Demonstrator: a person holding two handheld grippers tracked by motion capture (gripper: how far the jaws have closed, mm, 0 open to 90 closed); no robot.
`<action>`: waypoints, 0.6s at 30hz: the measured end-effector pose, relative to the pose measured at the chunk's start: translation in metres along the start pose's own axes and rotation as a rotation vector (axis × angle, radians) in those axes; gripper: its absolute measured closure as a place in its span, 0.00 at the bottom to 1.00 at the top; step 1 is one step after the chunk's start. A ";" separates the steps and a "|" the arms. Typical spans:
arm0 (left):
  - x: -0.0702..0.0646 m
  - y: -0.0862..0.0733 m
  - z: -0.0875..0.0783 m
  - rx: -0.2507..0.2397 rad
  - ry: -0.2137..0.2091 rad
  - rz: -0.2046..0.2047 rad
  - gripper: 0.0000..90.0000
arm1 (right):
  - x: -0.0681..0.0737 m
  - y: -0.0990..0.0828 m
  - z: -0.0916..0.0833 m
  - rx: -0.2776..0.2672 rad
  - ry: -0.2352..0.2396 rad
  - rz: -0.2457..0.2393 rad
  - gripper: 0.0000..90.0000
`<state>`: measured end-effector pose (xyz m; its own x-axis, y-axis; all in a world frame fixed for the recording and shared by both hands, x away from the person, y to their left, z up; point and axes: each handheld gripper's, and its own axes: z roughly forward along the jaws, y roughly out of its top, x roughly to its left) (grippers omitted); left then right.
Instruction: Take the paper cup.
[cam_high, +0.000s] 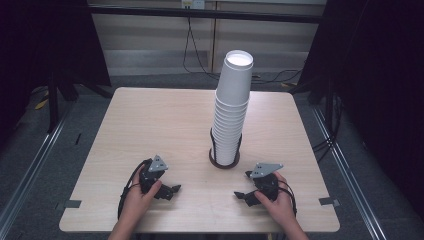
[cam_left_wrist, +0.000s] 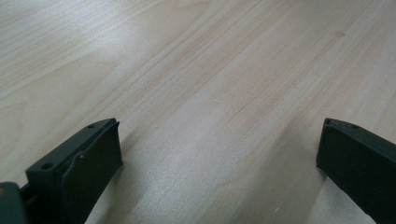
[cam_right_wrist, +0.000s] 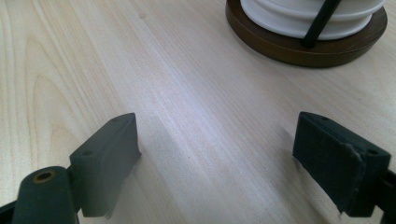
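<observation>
A tall stack of white paper cups (cam_high: 231, 107) stands upside down in a holder with a round dark wooden base (cam_high: 224, 161) and black wire uprights, at the middle of the wooden table (cam_high: 150, 125). My left gripper (cam_high: 172, 191) rests low near the front left, its jaws wide apart over bare wood (cam_left_wrist: 219, 140). My right gripper (cam_high: 242, 196) rests at the front right, also open with nothing between its fingers (cam_right_wrist: 217, 140). The wooden base (cam_right_wrist: 299, 44) with the lowest cup rims lies ahead of the right gripper.
Black curtains hang at both sides. Cables trail on the floor behind the table, and metal rails run along the floor left and right. Grey tape tabs mark the table's front corners (cam_high: 70, 204).
</observation>
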<state>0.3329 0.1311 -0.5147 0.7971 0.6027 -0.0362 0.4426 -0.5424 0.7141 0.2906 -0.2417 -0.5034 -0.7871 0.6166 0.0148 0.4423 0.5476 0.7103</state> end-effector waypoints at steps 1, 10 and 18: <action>0.000 0.000 0.000 0.000 0.000 0.000 0.00 | 0.000 0.000 0.000 0.000 0.000 0.000 0.15; 0.000 0.000 0.000 0.000 0.000 0.001 0.00 | 0.000 0.000 0.000 0.000 0.000 0.000 0.15; -0.001 0.000 0.000 0.001 0.007 -0.008 0.00 | 0.000 0.000 0.000 0.000 0.000 0.000 0.15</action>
<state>0.3321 0.1308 -0.5146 0.7907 0.6111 -0.0371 0.4491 -0.5379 0.7134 0.2907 -0.2417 -0.5034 -0.7872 0.6165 0.0146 0.4421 0.5477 0.7103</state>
